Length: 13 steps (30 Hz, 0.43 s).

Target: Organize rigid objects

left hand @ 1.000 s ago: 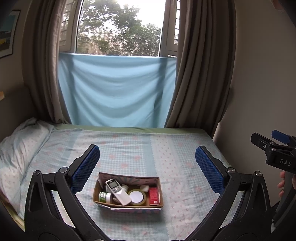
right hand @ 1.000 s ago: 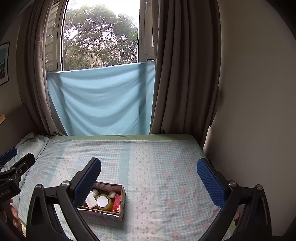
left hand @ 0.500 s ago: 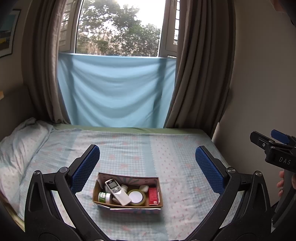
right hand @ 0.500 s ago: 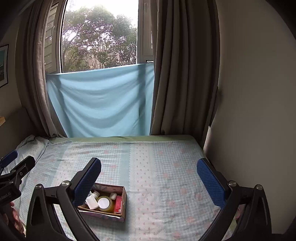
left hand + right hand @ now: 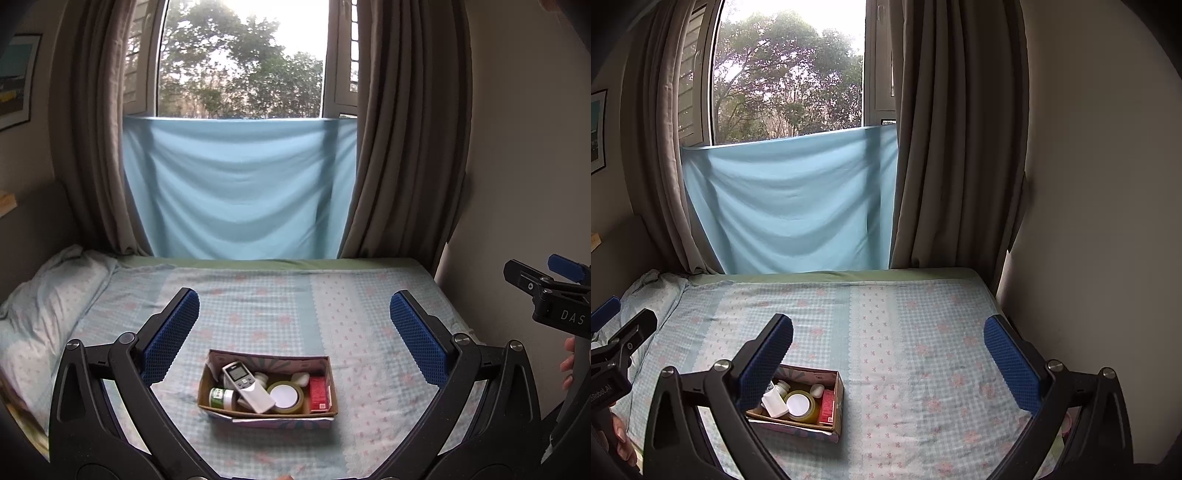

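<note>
A small cardboard box sits on the bed, seen between and below the blue pads of my left gripper, which is open and empty well above it. Inside lie a white thermometer, a tape roll, a green-labelled bottle and a red carton. In the right wrist view the same box shows at lower left, partly behind the left finger. My right gripper is open, empty, over the bedsheet to the box's right.
The bed has a checked floral sheet, with a pillow at the left. A wall borders the bed's right side. Curtains and a blue cloth hang behind. A hand holds the other gripper at the right edge.
Both grippers have stayed nearly still and open. The right wrist view has tilted down very slightly. The box and its contents have not moved.
</note>
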{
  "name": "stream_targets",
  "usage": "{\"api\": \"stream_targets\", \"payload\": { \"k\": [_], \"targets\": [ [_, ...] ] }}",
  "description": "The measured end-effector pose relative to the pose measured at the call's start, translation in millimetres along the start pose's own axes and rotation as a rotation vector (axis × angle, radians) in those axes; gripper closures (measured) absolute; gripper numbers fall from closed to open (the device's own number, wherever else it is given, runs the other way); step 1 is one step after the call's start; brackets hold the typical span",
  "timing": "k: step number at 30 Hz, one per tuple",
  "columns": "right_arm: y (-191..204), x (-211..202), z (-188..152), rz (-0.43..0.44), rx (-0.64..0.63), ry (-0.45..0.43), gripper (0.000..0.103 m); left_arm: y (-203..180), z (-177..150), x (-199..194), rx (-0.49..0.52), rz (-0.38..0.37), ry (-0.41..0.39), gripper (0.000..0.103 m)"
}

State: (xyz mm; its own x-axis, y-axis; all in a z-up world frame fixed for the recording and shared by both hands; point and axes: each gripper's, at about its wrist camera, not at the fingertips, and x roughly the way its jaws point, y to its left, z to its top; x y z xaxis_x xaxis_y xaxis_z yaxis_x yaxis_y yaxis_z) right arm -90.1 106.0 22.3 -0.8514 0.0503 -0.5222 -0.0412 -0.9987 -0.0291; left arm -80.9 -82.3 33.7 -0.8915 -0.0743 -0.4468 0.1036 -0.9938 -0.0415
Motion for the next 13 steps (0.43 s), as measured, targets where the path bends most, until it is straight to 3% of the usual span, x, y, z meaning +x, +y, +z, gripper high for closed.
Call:
{"api": "stream_targets", "payload": {
  "k": [5, 8, 13],
  "targets": [
    [0.6, 0.0, -0.3, -0.003, 0.0, 0.0, 0.0, -0.6, -0.2, -3.8, -0.012, -0.007, -0.033, 0.0],
    [1.5, 0.8, -0.3, -0.002, -0.002, 0.002, 0.0, -0.4, -2.6, -1.8, -0.024, -0.044, -0.026, 0.0],
    [4.2, 1.4, -0.1, -0.002, -0.007, 0.0, 0.0, 0.2, -5.0, 1.2, -0.026, -0.04, -0.021, 0.0]
  ]
}}
